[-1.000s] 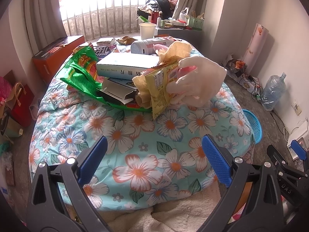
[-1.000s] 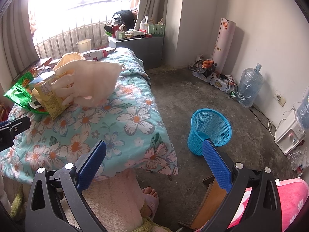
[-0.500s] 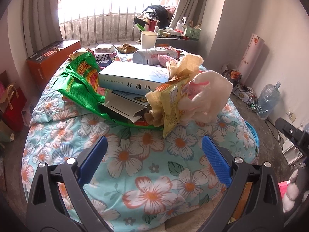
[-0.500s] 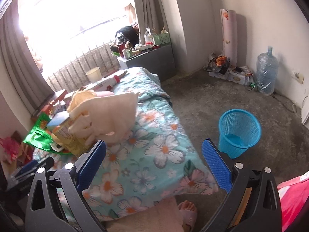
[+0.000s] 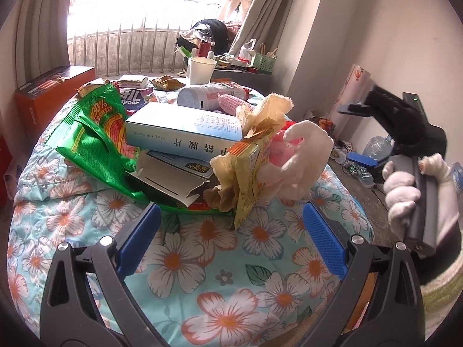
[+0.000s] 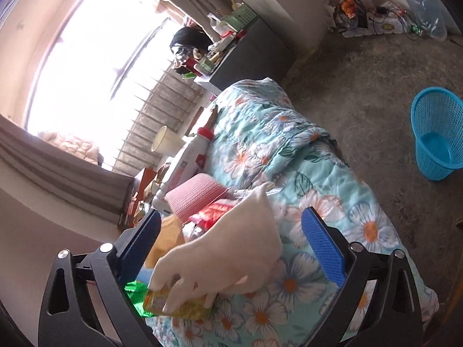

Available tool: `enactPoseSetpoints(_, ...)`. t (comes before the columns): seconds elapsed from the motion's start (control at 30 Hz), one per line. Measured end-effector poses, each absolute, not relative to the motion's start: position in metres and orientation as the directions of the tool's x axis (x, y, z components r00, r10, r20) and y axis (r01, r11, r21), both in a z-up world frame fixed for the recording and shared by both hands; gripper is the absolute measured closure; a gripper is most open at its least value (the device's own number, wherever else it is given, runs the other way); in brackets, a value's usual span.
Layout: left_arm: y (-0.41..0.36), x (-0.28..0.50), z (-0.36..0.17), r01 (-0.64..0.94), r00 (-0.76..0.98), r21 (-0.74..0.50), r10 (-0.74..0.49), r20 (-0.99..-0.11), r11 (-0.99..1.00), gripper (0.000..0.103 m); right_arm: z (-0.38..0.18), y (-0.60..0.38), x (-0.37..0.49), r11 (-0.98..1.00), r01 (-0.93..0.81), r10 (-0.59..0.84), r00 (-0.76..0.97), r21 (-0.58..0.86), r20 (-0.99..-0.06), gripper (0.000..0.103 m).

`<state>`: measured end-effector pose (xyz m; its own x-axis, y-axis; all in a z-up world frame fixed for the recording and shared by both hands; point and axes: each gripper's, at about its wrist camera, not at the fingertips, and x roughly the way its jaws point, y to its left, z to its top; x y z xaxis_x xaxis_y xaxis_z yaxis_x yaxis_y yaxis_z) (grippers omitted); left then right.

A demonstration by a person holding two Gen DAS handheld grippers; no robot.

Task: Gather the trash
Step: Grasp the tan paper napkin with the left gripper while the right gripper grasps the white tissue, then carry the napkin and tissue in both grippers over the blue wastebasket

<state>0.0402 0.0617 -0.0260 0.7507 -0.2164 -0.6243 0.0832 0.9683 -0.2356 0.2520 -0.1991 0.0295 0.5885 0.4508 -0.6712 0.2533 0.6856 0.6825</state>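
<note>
Two claws hang over the bed with the flowered turquoise quilt (image 5: 260, 274), and both stand wide open with nothing between their blue pads. Across the quilt lies the heap of rubbish: a crumpled green foil snack bag (image 5: 95, 133) at the left, a long white and blue cardboard medicine box (image 5: 185, 133) laid flat over a torn open carton (image 5: 173, 176), and at the right end a yellow crinkled snack wrapper (image 5: 246, 173) draped by a limp cream-white cloth glove (image 5: 301, 159). Seen from the left gripper (image 5: 231, 240), that heap sits straight ahead and a little above the fingertips, the yellow wrapper hanging down nearly onto the centre line between the jaws, its long side running up and down. The right gripper (image 6: 231, 243) is plainly the nearer of the two: in its own view the cream glove (image 6: 228, 257) and the yellow wrapper (image 6: 179, 306) under it fill the gap between the pads, close in, while the left one is set back from the pile. I would judge the right claw need only close or ease forward a touch to take glove and wrapper together. Off on the bare concrete floor, well apart from the bed to the right, stands the blue plastic mesh wastebasket (image 6: 439, 136), where the catch should go.
</note>
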Motion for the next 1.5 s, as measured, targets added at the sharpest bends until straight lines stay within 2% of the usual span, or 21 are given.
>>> enactPoseSetpoints(0.03,0.061,0.041,-0.027,0.090,0.748,-0.236,-0.222,-0.625,0.968,0.009,0.022,-0.201,0.259,0.679,0.279,0.454,0.567,0.679,-0.688,0.022)
enactPoseSetpoints(0.1,0.059,0.040,-0.028,0.102,0.747,-0.236,-0.231,-0.623,0.966,0.009,0.006,-0.203,0.267,0.661,0.310,0.486,0.516,0.683,-0.705,0.038)
enactPoseSetpoints(0.13,0.059,0.040,-0.027,0.107,0.748,-0.237,-0.235,-0.621,0.966,0.009,-0.001,-0.204,0.267,0.645,0.314,0.514,0.497,0.697,-0.700,0.042)
enactPoseSetpoints(0.2,0.059,0.039,-0.028,0.118,0.748,-0.240,-0.245,-0.617,0.964,0.009,-0.006,-0.204,0.259,0.633,0.295,0.552,0.477,0.716,-0.684,0.060)
enactPoseSetpoints(0.3,0.060,0.039,-0.028,0.133,0.748,-0.254,-0.265,-0.608,0.958,0.009,-0.004,-0.205,0.236,0.663,0.244,0.557,0.471,0.708,-0.684,0.077)
enactPoseSetpoints(0.4,0.061,0.039,-0.027,0.156,0.752,-0.269,-0.291,-0.592,0.951,0.009,-0.005,-0.211,0.204,0.677,0.208,0.564,0.470,0.706,-0.680,0.087)
enactPoseSetpoints(0.53,0.058,0.043,-0.026,0.192,0.748,-0.276,-0.322,-0.581,0.942,0.009,-0.015,-0.227,0.167,0.694,0.222,0.552,0.446,0.685,-0.704,0.088)
enactPoseSetpoints(0.67,0.050,0.045,-0.022,0.224,0.747,-0.261,-0.337,-0.572,0.939,0.009,-0.024,-0.242,0.153,0.642,0.258,0.579,0.454,0.722,-0.677,0.085)
enactPoseSetpoints(0.73,0.047,0.045,-0.020,0.231,0.752,-0.252,-0.337,-0.566,0.940,0.009,-0.024,-0.244,0.150,0.628,0.255,0.590,0.460,0.735,-0.664,0.067)
enactPoseSetpoints(0.77,0.046,0.044,-0.018,0.233,0.756,-0.248,-0.335,-0.562,0.940,0.009,-0.023,-0.243,0.149,0.624,0.244,0.594,0.468,0.742,-0.654,0.052)
enactPoseSetpoints(0.97,0.043,0.045,-0.017,0.228,0.762,-0.216,-0.312,-0.568,0.949,0.009,-0.027,-0.223,0.152,0.665,0.190,0.594,0.452,0.723,-0.665,0.051)
enactPoseSetpoints(1.03,0.041,0.046,-0.016,0.231,0.758,-0.202,-0.306,-0.576,0.952,0.009,-0.027,-0.217,0.150,0.690,0.175,0.574,0.459,0.702,-0.678,0.059)
enactPoseSetpoints(1.1,0.039,0.047,-0.015,0.237,0.756,-0.188,-0.302,-0.580,0.953,0.009,-0.027,-0.214,0.150,0.713,0.167,0.555,0.458,0.681,-0.694,0.081)
enactPoseSetpoints(1.17,0.038,0.047,-0.015,0.240,0.755,-0.177,-0.298,-0.584,0.954,0.009,-0.028,-0.216,0.149,0.714,0.159,0.559,0.457,0.682,-0.691,0.094)
enactPoseSetpoints(1.37,0.026,0.055,-0.022,0.264,0.727,-0.157,-0.304,-0.615,0.951,0.012,-0.018,-0.230,0.140,0.746,0.134,0.522,0.490,0.652,-0.698,0.095)
enactPoseSetpoints(1.43,0.020,0.062,-0.026,0.288,0.698,-0.167,-0.326,-0.638,0.943,0.024,-0.020,-0.233,0.139,0.745,0.134,0.525,0.488,0.654,-0.698,0.095)
enactPoseSetpoints(1.5,0.016,0.072,-0.028,0.293,0.677,-0.174,-0.333,-0.656,0.940,0.030,-0.025,-0.234,0.140,0.739,0.136,0.532,0.482,0.659,-0.696,0.095)
